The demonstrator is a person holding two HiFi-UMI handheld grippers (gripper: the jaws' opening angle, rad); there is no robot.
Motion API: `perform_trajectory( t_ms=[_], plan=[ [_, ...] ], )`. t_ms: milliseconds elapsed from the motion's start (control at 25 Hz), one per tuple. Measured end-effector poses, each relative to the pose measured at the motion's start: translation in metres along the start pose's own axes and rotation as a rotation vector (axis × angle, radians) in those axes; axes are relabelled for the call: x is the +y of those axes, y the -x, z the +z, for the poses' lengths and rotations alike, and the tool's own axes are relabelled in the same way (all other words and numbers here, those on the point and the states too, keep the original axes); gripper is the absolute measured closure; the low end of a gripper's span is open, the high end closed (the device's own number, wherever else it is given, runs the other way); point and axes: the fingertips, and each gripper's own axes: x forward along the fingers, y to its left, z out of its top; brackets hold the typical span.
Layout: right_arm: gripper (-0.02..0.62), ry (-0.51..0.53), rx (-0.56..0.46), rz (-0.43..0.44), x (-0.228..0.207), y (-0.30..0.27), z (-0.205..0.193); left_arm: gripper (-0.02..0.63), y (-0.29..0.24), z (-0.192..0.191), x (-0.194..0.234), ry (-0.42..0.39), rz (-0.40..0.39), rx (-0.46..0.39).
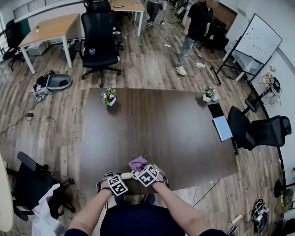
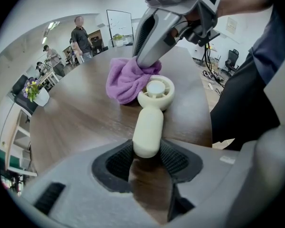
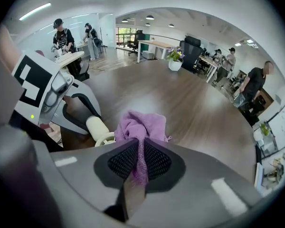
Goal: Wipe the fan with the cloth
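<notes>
The fan [image 2: 150, 109] is a small cream handheld one, with a round ribbed head on a stubby, smooth handle. It looks light and made of hard plastic, slick enough to twist in a loose hold, and I judge the thin ribs of the head the easiest part to crack. The handle is the sound place to take it. The left gripper [image 2: 146, 156] has it there, fingers clamped on the handle's end, while the head seems to rest on the surface [image 1: 157, 127]. The cloth [image 2: 127, 79] is purple, soft and bunched. It will likely fold and drag rather than push, so it wants a pinch on a thick gather. The right gripper [image 3: 139, 158] has its fingers clenched on such a fold, and the bulk of the cloth lies against the far side of the fan's head, touching its rim. The surface is dark, smooth wood grain, so an unpinned fan could skid. The fan lies near the surface's edge, just in front of the person. Well beyond the fan stand two flower pots [image 1: 108, 97], and far off to its right lies a pale flat device [image 1: 222, 128]. Farther from the fan, on the wooden floor, are a black office chair [image 1: 99, 33], a whiteboard [image 1: 258, 38] and several standing people [image 1: 196, 28].
</notes>
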Motion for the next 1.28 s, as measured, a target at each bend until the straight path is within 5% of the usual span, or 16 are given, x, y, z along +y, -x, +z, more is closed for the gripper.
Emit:
perform_trajectory(
  t_ms=[840, 1280],
  plan=[
    [0.549, 0.224, -0.044, 0.132, 0.062, -0.002, 0.037, 0.428, 0.001, 0.001, -0.001, -0.020, -0.005, 0.020],
    [0.549, 0.227, -0.040, 0.153, 0.062, -0.006, 0.032, 0.428, 0.000, 0.001, 0.000, -0.037, -0.013, 0.036]
  ],
)
